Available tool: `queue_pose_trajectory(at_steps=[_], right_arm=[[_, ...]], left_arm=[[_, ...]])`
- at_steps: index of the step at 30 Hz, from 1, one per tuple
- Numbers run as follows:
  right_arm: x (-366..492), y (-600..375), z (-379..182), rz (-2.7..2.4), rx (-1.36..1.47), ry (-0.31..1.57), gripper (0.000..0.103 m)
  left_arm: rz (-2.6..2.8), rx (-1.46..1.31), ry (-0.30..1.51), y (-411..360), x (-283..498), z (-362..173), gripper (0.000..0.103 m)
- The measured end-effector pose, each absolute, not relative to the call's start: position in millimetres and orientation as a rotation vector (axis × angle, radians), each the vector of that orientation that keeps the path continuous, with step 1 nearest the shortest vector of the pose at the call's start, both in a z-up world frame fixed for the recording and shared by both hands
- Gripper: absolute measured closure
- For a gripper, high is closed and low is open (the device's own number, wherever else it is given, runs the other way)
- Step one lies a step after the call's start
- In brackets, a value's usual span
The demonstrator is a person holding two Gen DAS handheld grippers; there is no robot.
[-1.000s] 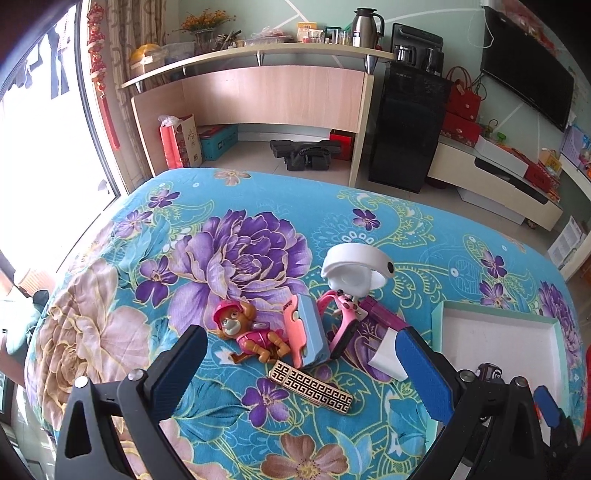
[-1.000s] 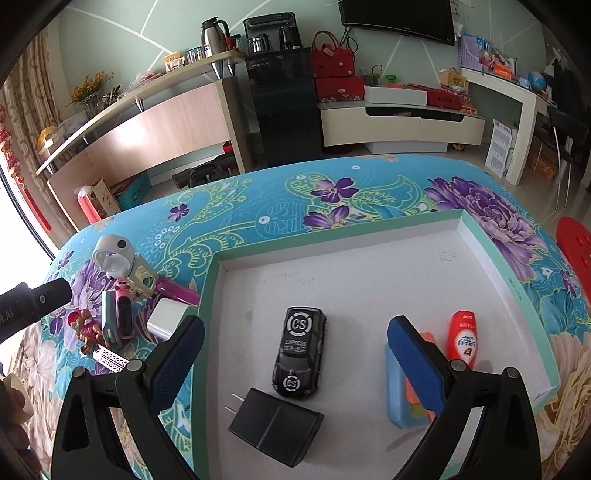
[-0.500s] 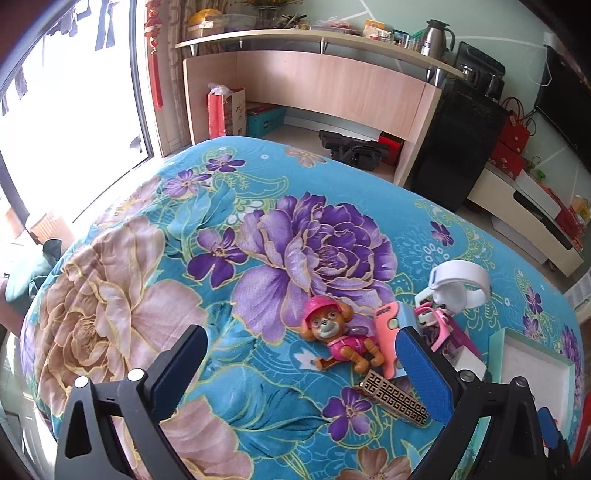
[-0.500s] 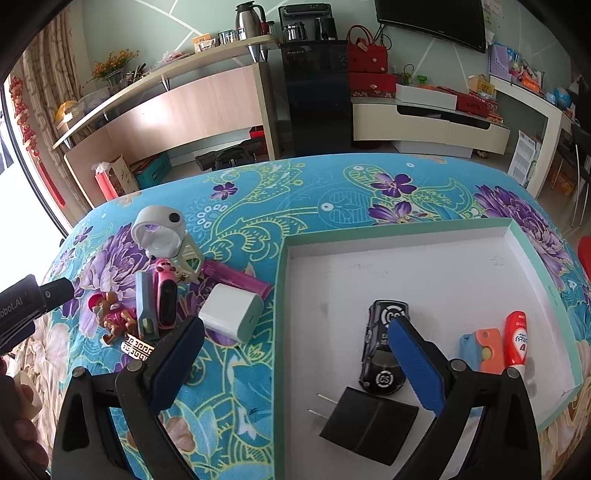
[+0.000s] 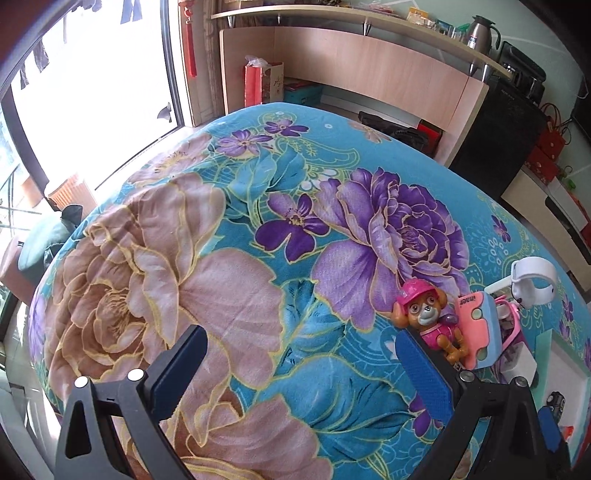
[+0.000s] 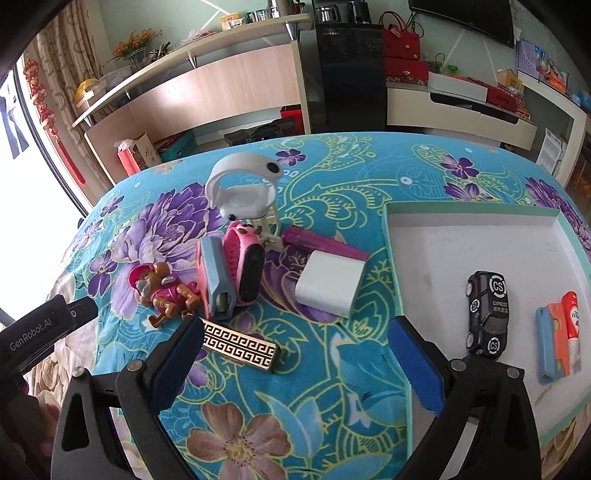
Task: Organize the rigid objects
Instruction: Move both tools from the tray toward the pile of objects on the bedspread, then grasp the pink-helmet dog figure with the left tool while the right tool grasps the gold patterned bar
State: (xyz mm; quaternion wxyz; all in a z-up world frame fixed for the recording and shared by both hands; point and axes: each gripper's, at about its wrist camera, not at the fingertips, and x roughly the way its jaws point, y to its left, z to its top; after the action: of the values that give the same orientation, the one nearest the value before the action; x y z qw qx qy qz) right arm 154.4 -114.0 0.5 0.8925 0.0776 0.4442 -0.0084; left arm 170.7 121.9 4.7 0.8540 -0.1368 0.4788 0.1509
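Both grippers empty, fingers wide: right gripper (image 6: 295,350) over gold-patterned bar (image 6: 240,345) beside white charger (image 6: 328,282), left gripper (image 5: 301,363) next to puppy figure (image 5: 430,323).

**The room around the work place**

A long wooden shelf (image 6: 192,48) runs along the green wall, with a vase of flowers (image 6: 136,46) on it. A black cabinet (image 6: 351,74) stands beside the shelf. Red bags (image 6: 400,46) sit beside the cabinet. A television (image 6: 465,16) hangs on the wall above.
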Motion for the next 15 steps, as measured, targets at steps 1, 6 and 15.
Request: queue_pose_trajectory(at_steps=[1, 6, 15], right_arm=[[155, -109, -1, -0.017, 0.150, 0.926, 0.003], [159, -84, -11, -0.010, 0.091, 0.952, 0.003], [173, -62, -25, -0.045, 0.082, 0.993, 0.003]], left_arm=[[0.325, -0.297, 1.008, 126, 170, 4, 0.000], [0.375, -0.312, 1.011, 141, 165, 0, 0.000], [0.388, -0.342, 1.037, 157, 167, -16, 0.000]])
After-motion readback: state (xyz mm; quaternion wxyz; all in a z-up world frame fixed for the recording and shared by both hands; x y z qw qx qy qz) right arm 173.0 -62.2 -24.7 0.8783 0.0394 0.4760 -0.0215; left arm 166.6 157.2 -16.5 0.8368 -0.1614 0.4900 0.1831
